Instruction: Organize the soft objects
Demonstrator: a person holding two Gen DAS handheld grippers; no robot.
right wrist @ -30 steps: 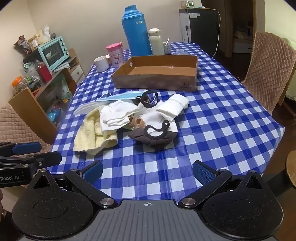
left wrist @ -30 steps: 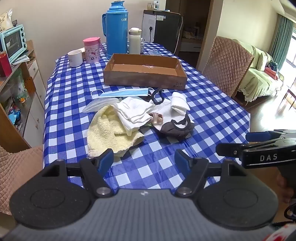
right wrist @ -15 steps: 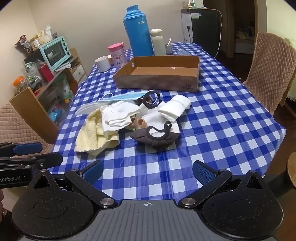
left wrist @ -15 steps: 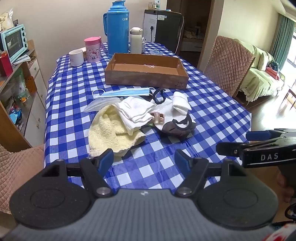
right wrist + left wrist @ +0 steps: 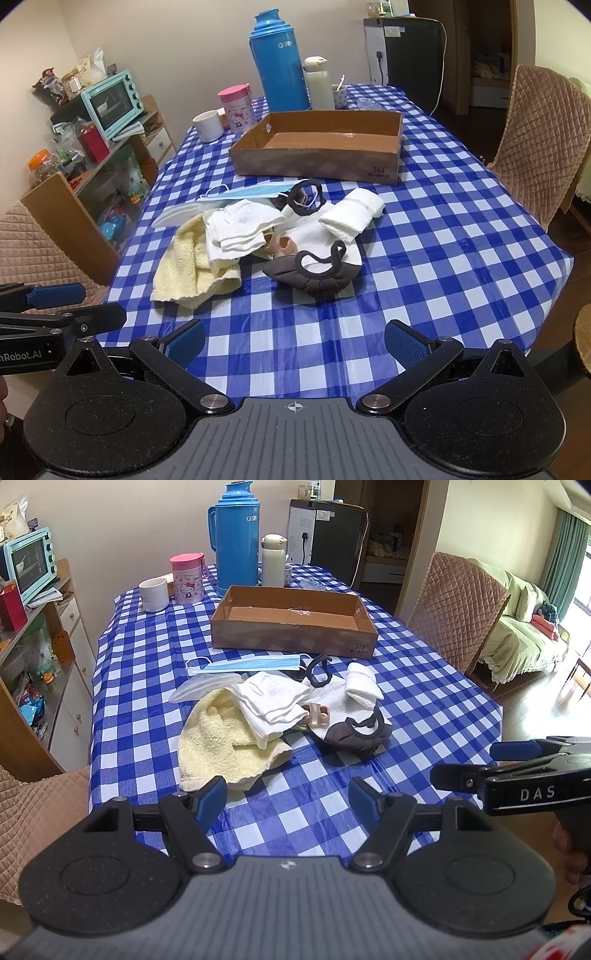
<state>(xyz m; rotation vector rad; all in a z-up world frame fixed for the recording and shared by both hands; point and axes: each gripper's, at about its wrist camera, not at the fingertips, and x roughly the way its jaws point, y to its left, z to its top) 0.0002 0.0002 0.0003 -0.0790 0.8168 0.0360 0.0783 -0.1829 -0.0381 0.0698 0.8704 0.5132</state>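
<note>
Blue-checked cloth covers the bench (image 5: 129, 716), where the soft heap lies before an empty cardboard box (image 5: 293, 627); both tongs, left (image 5: 288, 799) and right (image 5: 293, 341), hover agape, holding nothing. Limp, light yellow towel (image 5: 218, 744) should pinch best at a bunched fold

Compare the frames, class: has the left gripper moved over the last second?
Yes, slightly. In its own view the cardboard box and yellow towel sit a little lower and nearer, so the left gripper has eased forward toward the pile.
</note>
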